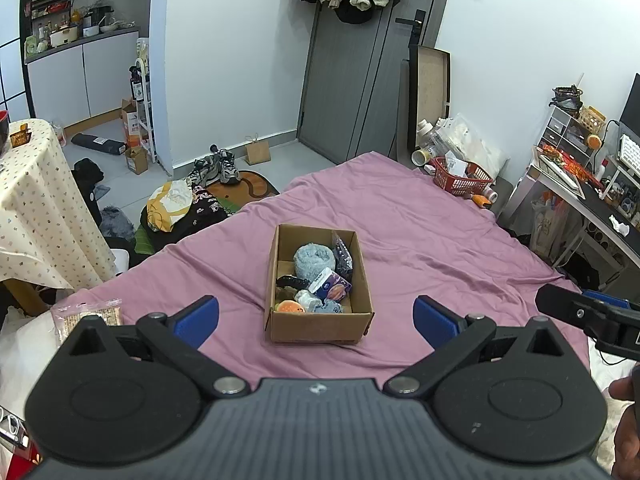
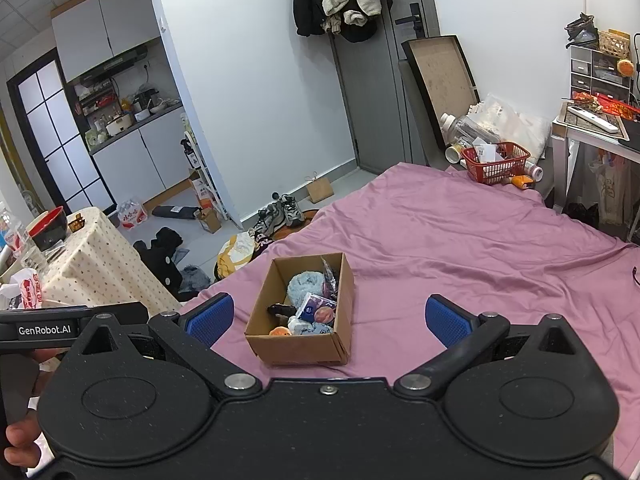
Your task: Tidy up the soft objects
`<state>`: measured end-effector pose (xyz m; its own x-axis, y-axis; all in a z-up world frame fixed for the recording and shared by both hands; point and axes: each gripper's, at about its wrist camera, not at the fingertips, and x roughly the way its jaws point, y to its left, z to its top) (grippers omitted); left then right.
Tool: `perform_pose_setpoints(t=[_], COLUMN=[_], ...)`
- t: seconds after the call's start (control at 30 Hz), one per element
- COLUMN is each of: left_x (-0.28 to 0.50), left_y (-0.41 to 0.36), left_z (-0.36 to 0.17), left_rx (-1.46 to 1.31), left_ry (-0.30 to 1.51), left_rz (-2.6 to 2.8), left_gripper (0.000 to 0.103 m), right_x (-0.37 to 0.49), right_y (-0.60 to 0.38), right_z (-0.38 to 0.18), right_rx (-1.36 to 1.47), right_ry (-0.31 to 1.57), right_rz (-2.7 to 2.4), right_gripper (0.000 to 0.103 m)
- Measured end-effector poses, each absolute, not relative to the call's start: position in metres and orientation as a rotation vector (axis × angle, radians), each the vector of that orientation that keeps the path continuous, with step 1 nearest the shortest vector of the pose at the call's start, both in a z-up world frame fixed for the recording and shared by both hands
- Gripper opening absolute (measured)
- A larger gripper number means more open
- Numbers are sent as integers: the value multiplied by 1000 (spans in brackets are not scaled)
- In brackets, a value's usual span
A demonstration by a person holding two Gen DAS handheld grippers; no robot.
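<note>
A small open cardboard box (image 1: 319, 322) sits near the middle of a bed covered with a wrinkled purple sheet (image 1: 440, 240), and it holds the soft objects. Inside, at the far end, lies a fluffy pale blue plush ball (image 1: 313, 259); a dark patterned packet (image 1: 342, 256) stands against the right wall. Nearer are a black hair clip (image 1: 293, 282), a blue and white tissue pack (image 1: 330, 285), an orange plush toy (image 1: 291, 307) and something pale blue and fuzzy in the near right corner, possibly a cloth, though it is too small to tell. The left gripper (image 1: 316, 320) hovers just in front of the box with its blue-padded fingers wide apart and empty. The right gripper (image 2: 330, 320) hangs beside it, also spread wide and holding nothing, with the box between and beyond its fingers. A clear snack packet (image 1: 90, 314) lies on the bed at the near left. Far right, a red plastic basket (image 1: 462, 178) rests at the bed's far edge. A table with a dotted cloth (image 1: 36, 204) stands to the left.
</note>
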<state>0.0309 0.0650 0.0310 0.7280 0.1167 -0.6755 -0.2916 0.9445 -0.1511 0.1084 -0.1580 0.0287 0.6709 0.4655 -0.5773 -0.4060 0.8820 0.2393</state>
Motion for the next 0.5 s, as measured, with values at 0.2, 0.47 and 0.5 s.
perform_pose_setpoints(t=[0.2,0.47,0.5], left_x=[30,30,30], left_y=[64,64,64], left_z=[32,34,34], left_rx=[-255,-256,-257], left_ry=[724,725,727], left_rz=[228,230,228], left_gripper=[102,102,102], right_x=[108,108,108], right_y=[-158,-159,-159], right_z=[29,28,28], right_rx=[93,92,92], right_ry=[677,677,677], right_rz=[492,494,493], right_gripper=[103,103,103])
